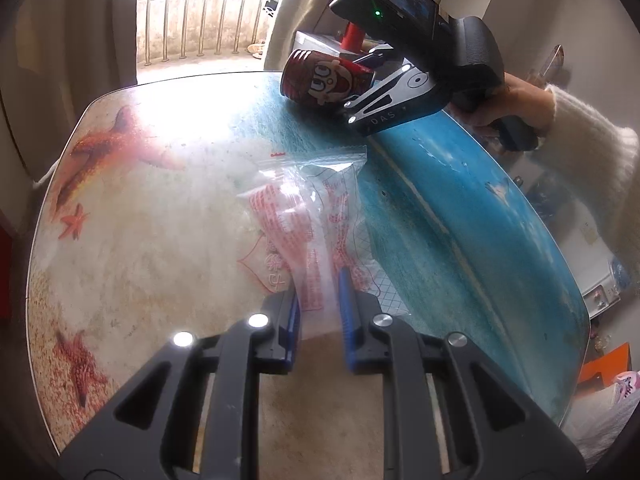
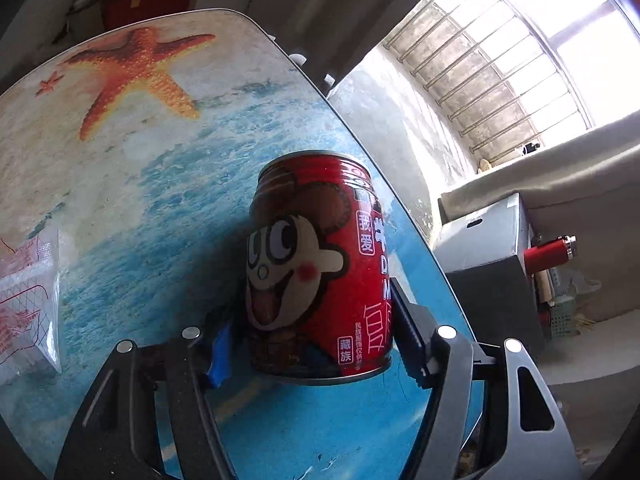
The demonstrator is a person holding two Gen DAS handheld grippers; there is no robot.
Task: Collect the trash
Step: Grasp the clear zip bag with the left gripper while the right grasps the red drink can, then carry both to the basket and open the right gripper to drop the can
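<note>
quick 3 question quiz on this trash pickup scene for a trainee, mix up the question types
1. True or false: the left tongs are shut on the clear plastic bag.
2. What stands between the right tongs? A. red can B. glass bottle C. paper cup
3. Fill in: the table print shows a large orange ____.

Key: 1 true; 2 A, the red can; 3 starfish.

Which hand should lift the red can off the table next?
Right. The right gripper already has its fingers on either side of the red can, while the left gripper is shut on the plastic bag.
</note>
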